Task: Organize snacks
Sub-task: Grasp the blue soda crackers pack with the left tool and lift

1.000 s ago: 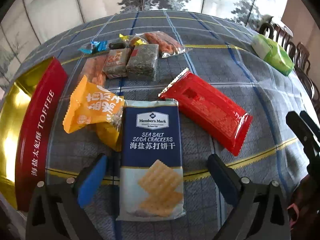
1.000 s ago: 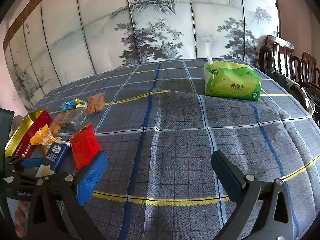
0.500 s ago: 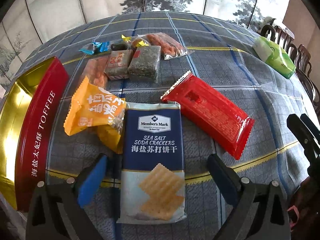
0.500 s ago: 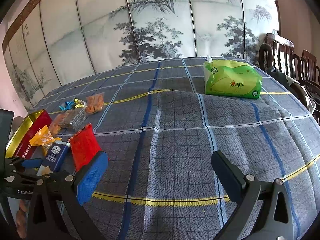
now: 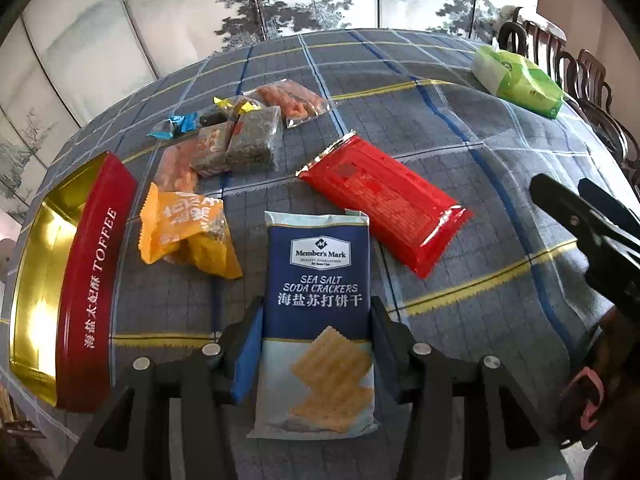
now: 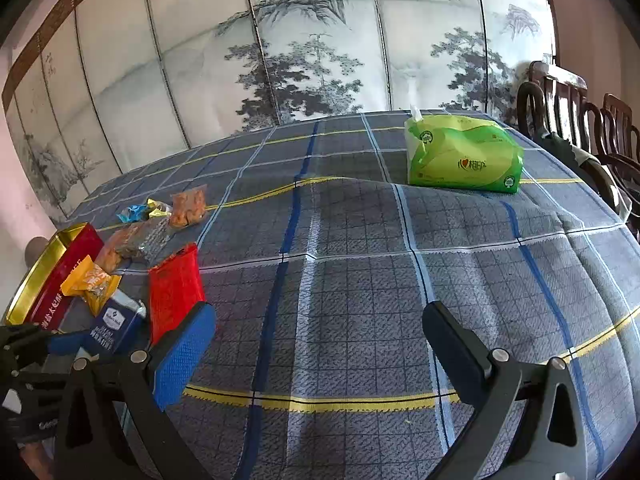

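the left gripper [image 5: 316, 340] is seen closing, its fingers [image 5: 246, 354] drawn in against both long edges of the soda cracker pack [image 5: 318, 320], which lies flat on the plaid-covered desk [image 5: 500, 184] and is pinched between them. left of those fingers an open red toffee tin [image 5: 94, 280] is set (its inside is gold), and an orange snack packet [image 5: 184, 232] lies between the tin and the crackers. beyond the fingertips a cluster of small wrapped snacks [image 5: 240, 136] is gathered. just right of the crackers a red packet [image 5: 384, 200] lies at a slant. further right, the right gripper [image 6: 320, 344] is held over bare cloth with its fingers [image 6: 182, 360] spread wide and nothing between them; well beyond them a green tissue pack [image 6: 464, 160] is placed.
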A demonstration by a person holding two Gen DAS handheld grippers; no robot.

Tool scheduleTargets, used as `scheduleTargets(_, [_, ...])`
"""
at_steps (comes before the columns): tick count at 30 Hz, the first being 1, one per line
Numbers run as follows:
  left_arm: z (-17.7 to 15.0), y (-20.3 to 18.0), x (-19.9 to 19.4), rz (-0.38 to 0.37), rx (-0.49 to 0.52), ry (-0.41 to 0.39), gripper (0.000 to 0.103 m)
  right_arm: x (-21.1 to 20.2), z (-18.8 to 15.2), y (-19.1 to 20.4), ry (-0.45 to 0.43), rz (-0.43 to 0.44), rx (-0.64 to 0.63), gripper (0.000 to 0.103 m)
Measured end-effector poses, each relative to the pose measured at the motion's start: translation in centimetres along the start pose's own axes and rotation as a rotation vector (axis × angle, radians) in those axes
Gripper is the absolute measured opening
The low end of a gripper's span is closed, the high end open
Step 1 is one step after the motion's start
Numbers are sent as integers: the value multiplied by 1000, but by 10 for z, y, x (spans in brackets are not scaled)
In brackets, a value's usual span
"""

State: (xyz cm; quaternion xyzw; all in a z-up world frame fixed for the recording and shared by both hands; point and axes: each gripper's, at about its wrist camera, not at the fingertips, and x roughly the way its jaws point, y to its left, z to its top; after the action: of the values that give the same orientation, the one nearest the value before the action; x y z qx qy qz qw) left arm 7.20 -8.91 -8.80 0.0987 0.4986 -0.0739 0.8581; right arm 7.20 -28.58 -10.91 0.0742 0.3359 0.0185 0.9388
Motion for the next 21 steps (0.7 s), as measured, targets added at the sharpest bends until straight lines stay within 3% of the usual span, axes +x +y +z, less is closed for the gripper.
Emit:
scheduleTargets(13, [7, 8, -45, -4, -32, -98, 50, 2, -3, 0, 11, -6, 4, 103])
scheduleTargets(21, [6, 23, -59, -13, -67, -109, 50, 1, -5, -1, 23, -17, 5, 103])
